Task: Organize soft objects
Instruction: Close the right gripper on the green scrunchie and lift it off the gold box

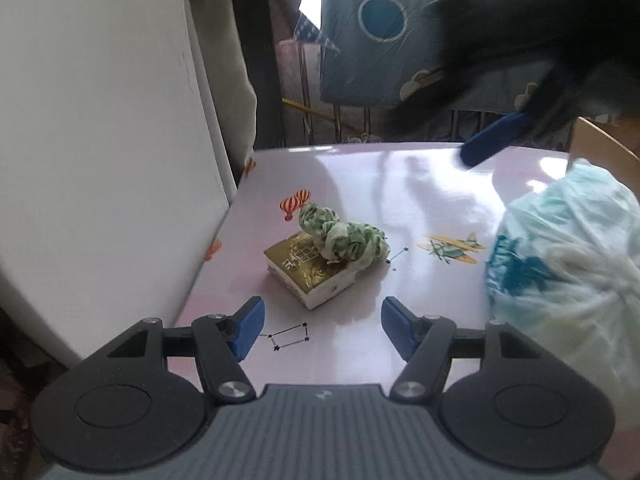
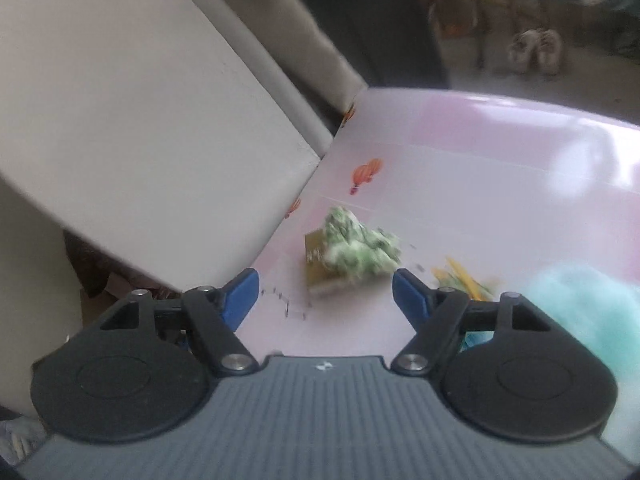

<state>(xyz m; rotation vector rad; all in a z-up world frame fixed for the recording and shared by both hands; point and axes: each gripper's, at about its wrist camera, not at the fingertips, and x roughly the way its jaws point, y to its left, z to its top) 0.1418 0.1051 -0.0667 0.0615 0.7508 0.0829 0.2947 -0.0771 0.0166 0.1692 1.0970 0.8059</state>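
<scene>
Left wrist view: left gripper (image 1: 322,326) jaws apart, nothing between them, hovering over the pink table (image 1: 420,200) just short of the target. Green-and-white braided cloth (image 1: 344,242) lying across the top of a gold-wrapped tissue pack (image 1: 310,276), near the table's left edge and close to the white panel (image 1: 100,140). Bulky pale bag (image 1: 568,256) of soft stuff at the right, well apart from the pack. Right gripper (image 1: 492,142) blurred at upper right, only one blue finger showing, above the table's far side. Risk here: both tools converging on the same small stack and knocking together. Also a pinch set too low catching the slick gold wrap instead of the cloth, dragging the pack along or tipping it. Right wrist view: heavy blur, right gripper (image 2: 325,294) spread wide and empty, aimed down at the same cloth (image 2: 360,246) on the pack (image 2: 320,268). Teal edge of the bag (image 2: 592,304) just off the right finger. Risk: fast sweep in blur overshooting and shoving the cloth off the pack toward the table's left edge and the gap by the panel (image 2: 140,140); right finger snagging the bag's thin film; soft braid sagging or uncoiling if caught by one end only.
</scene>
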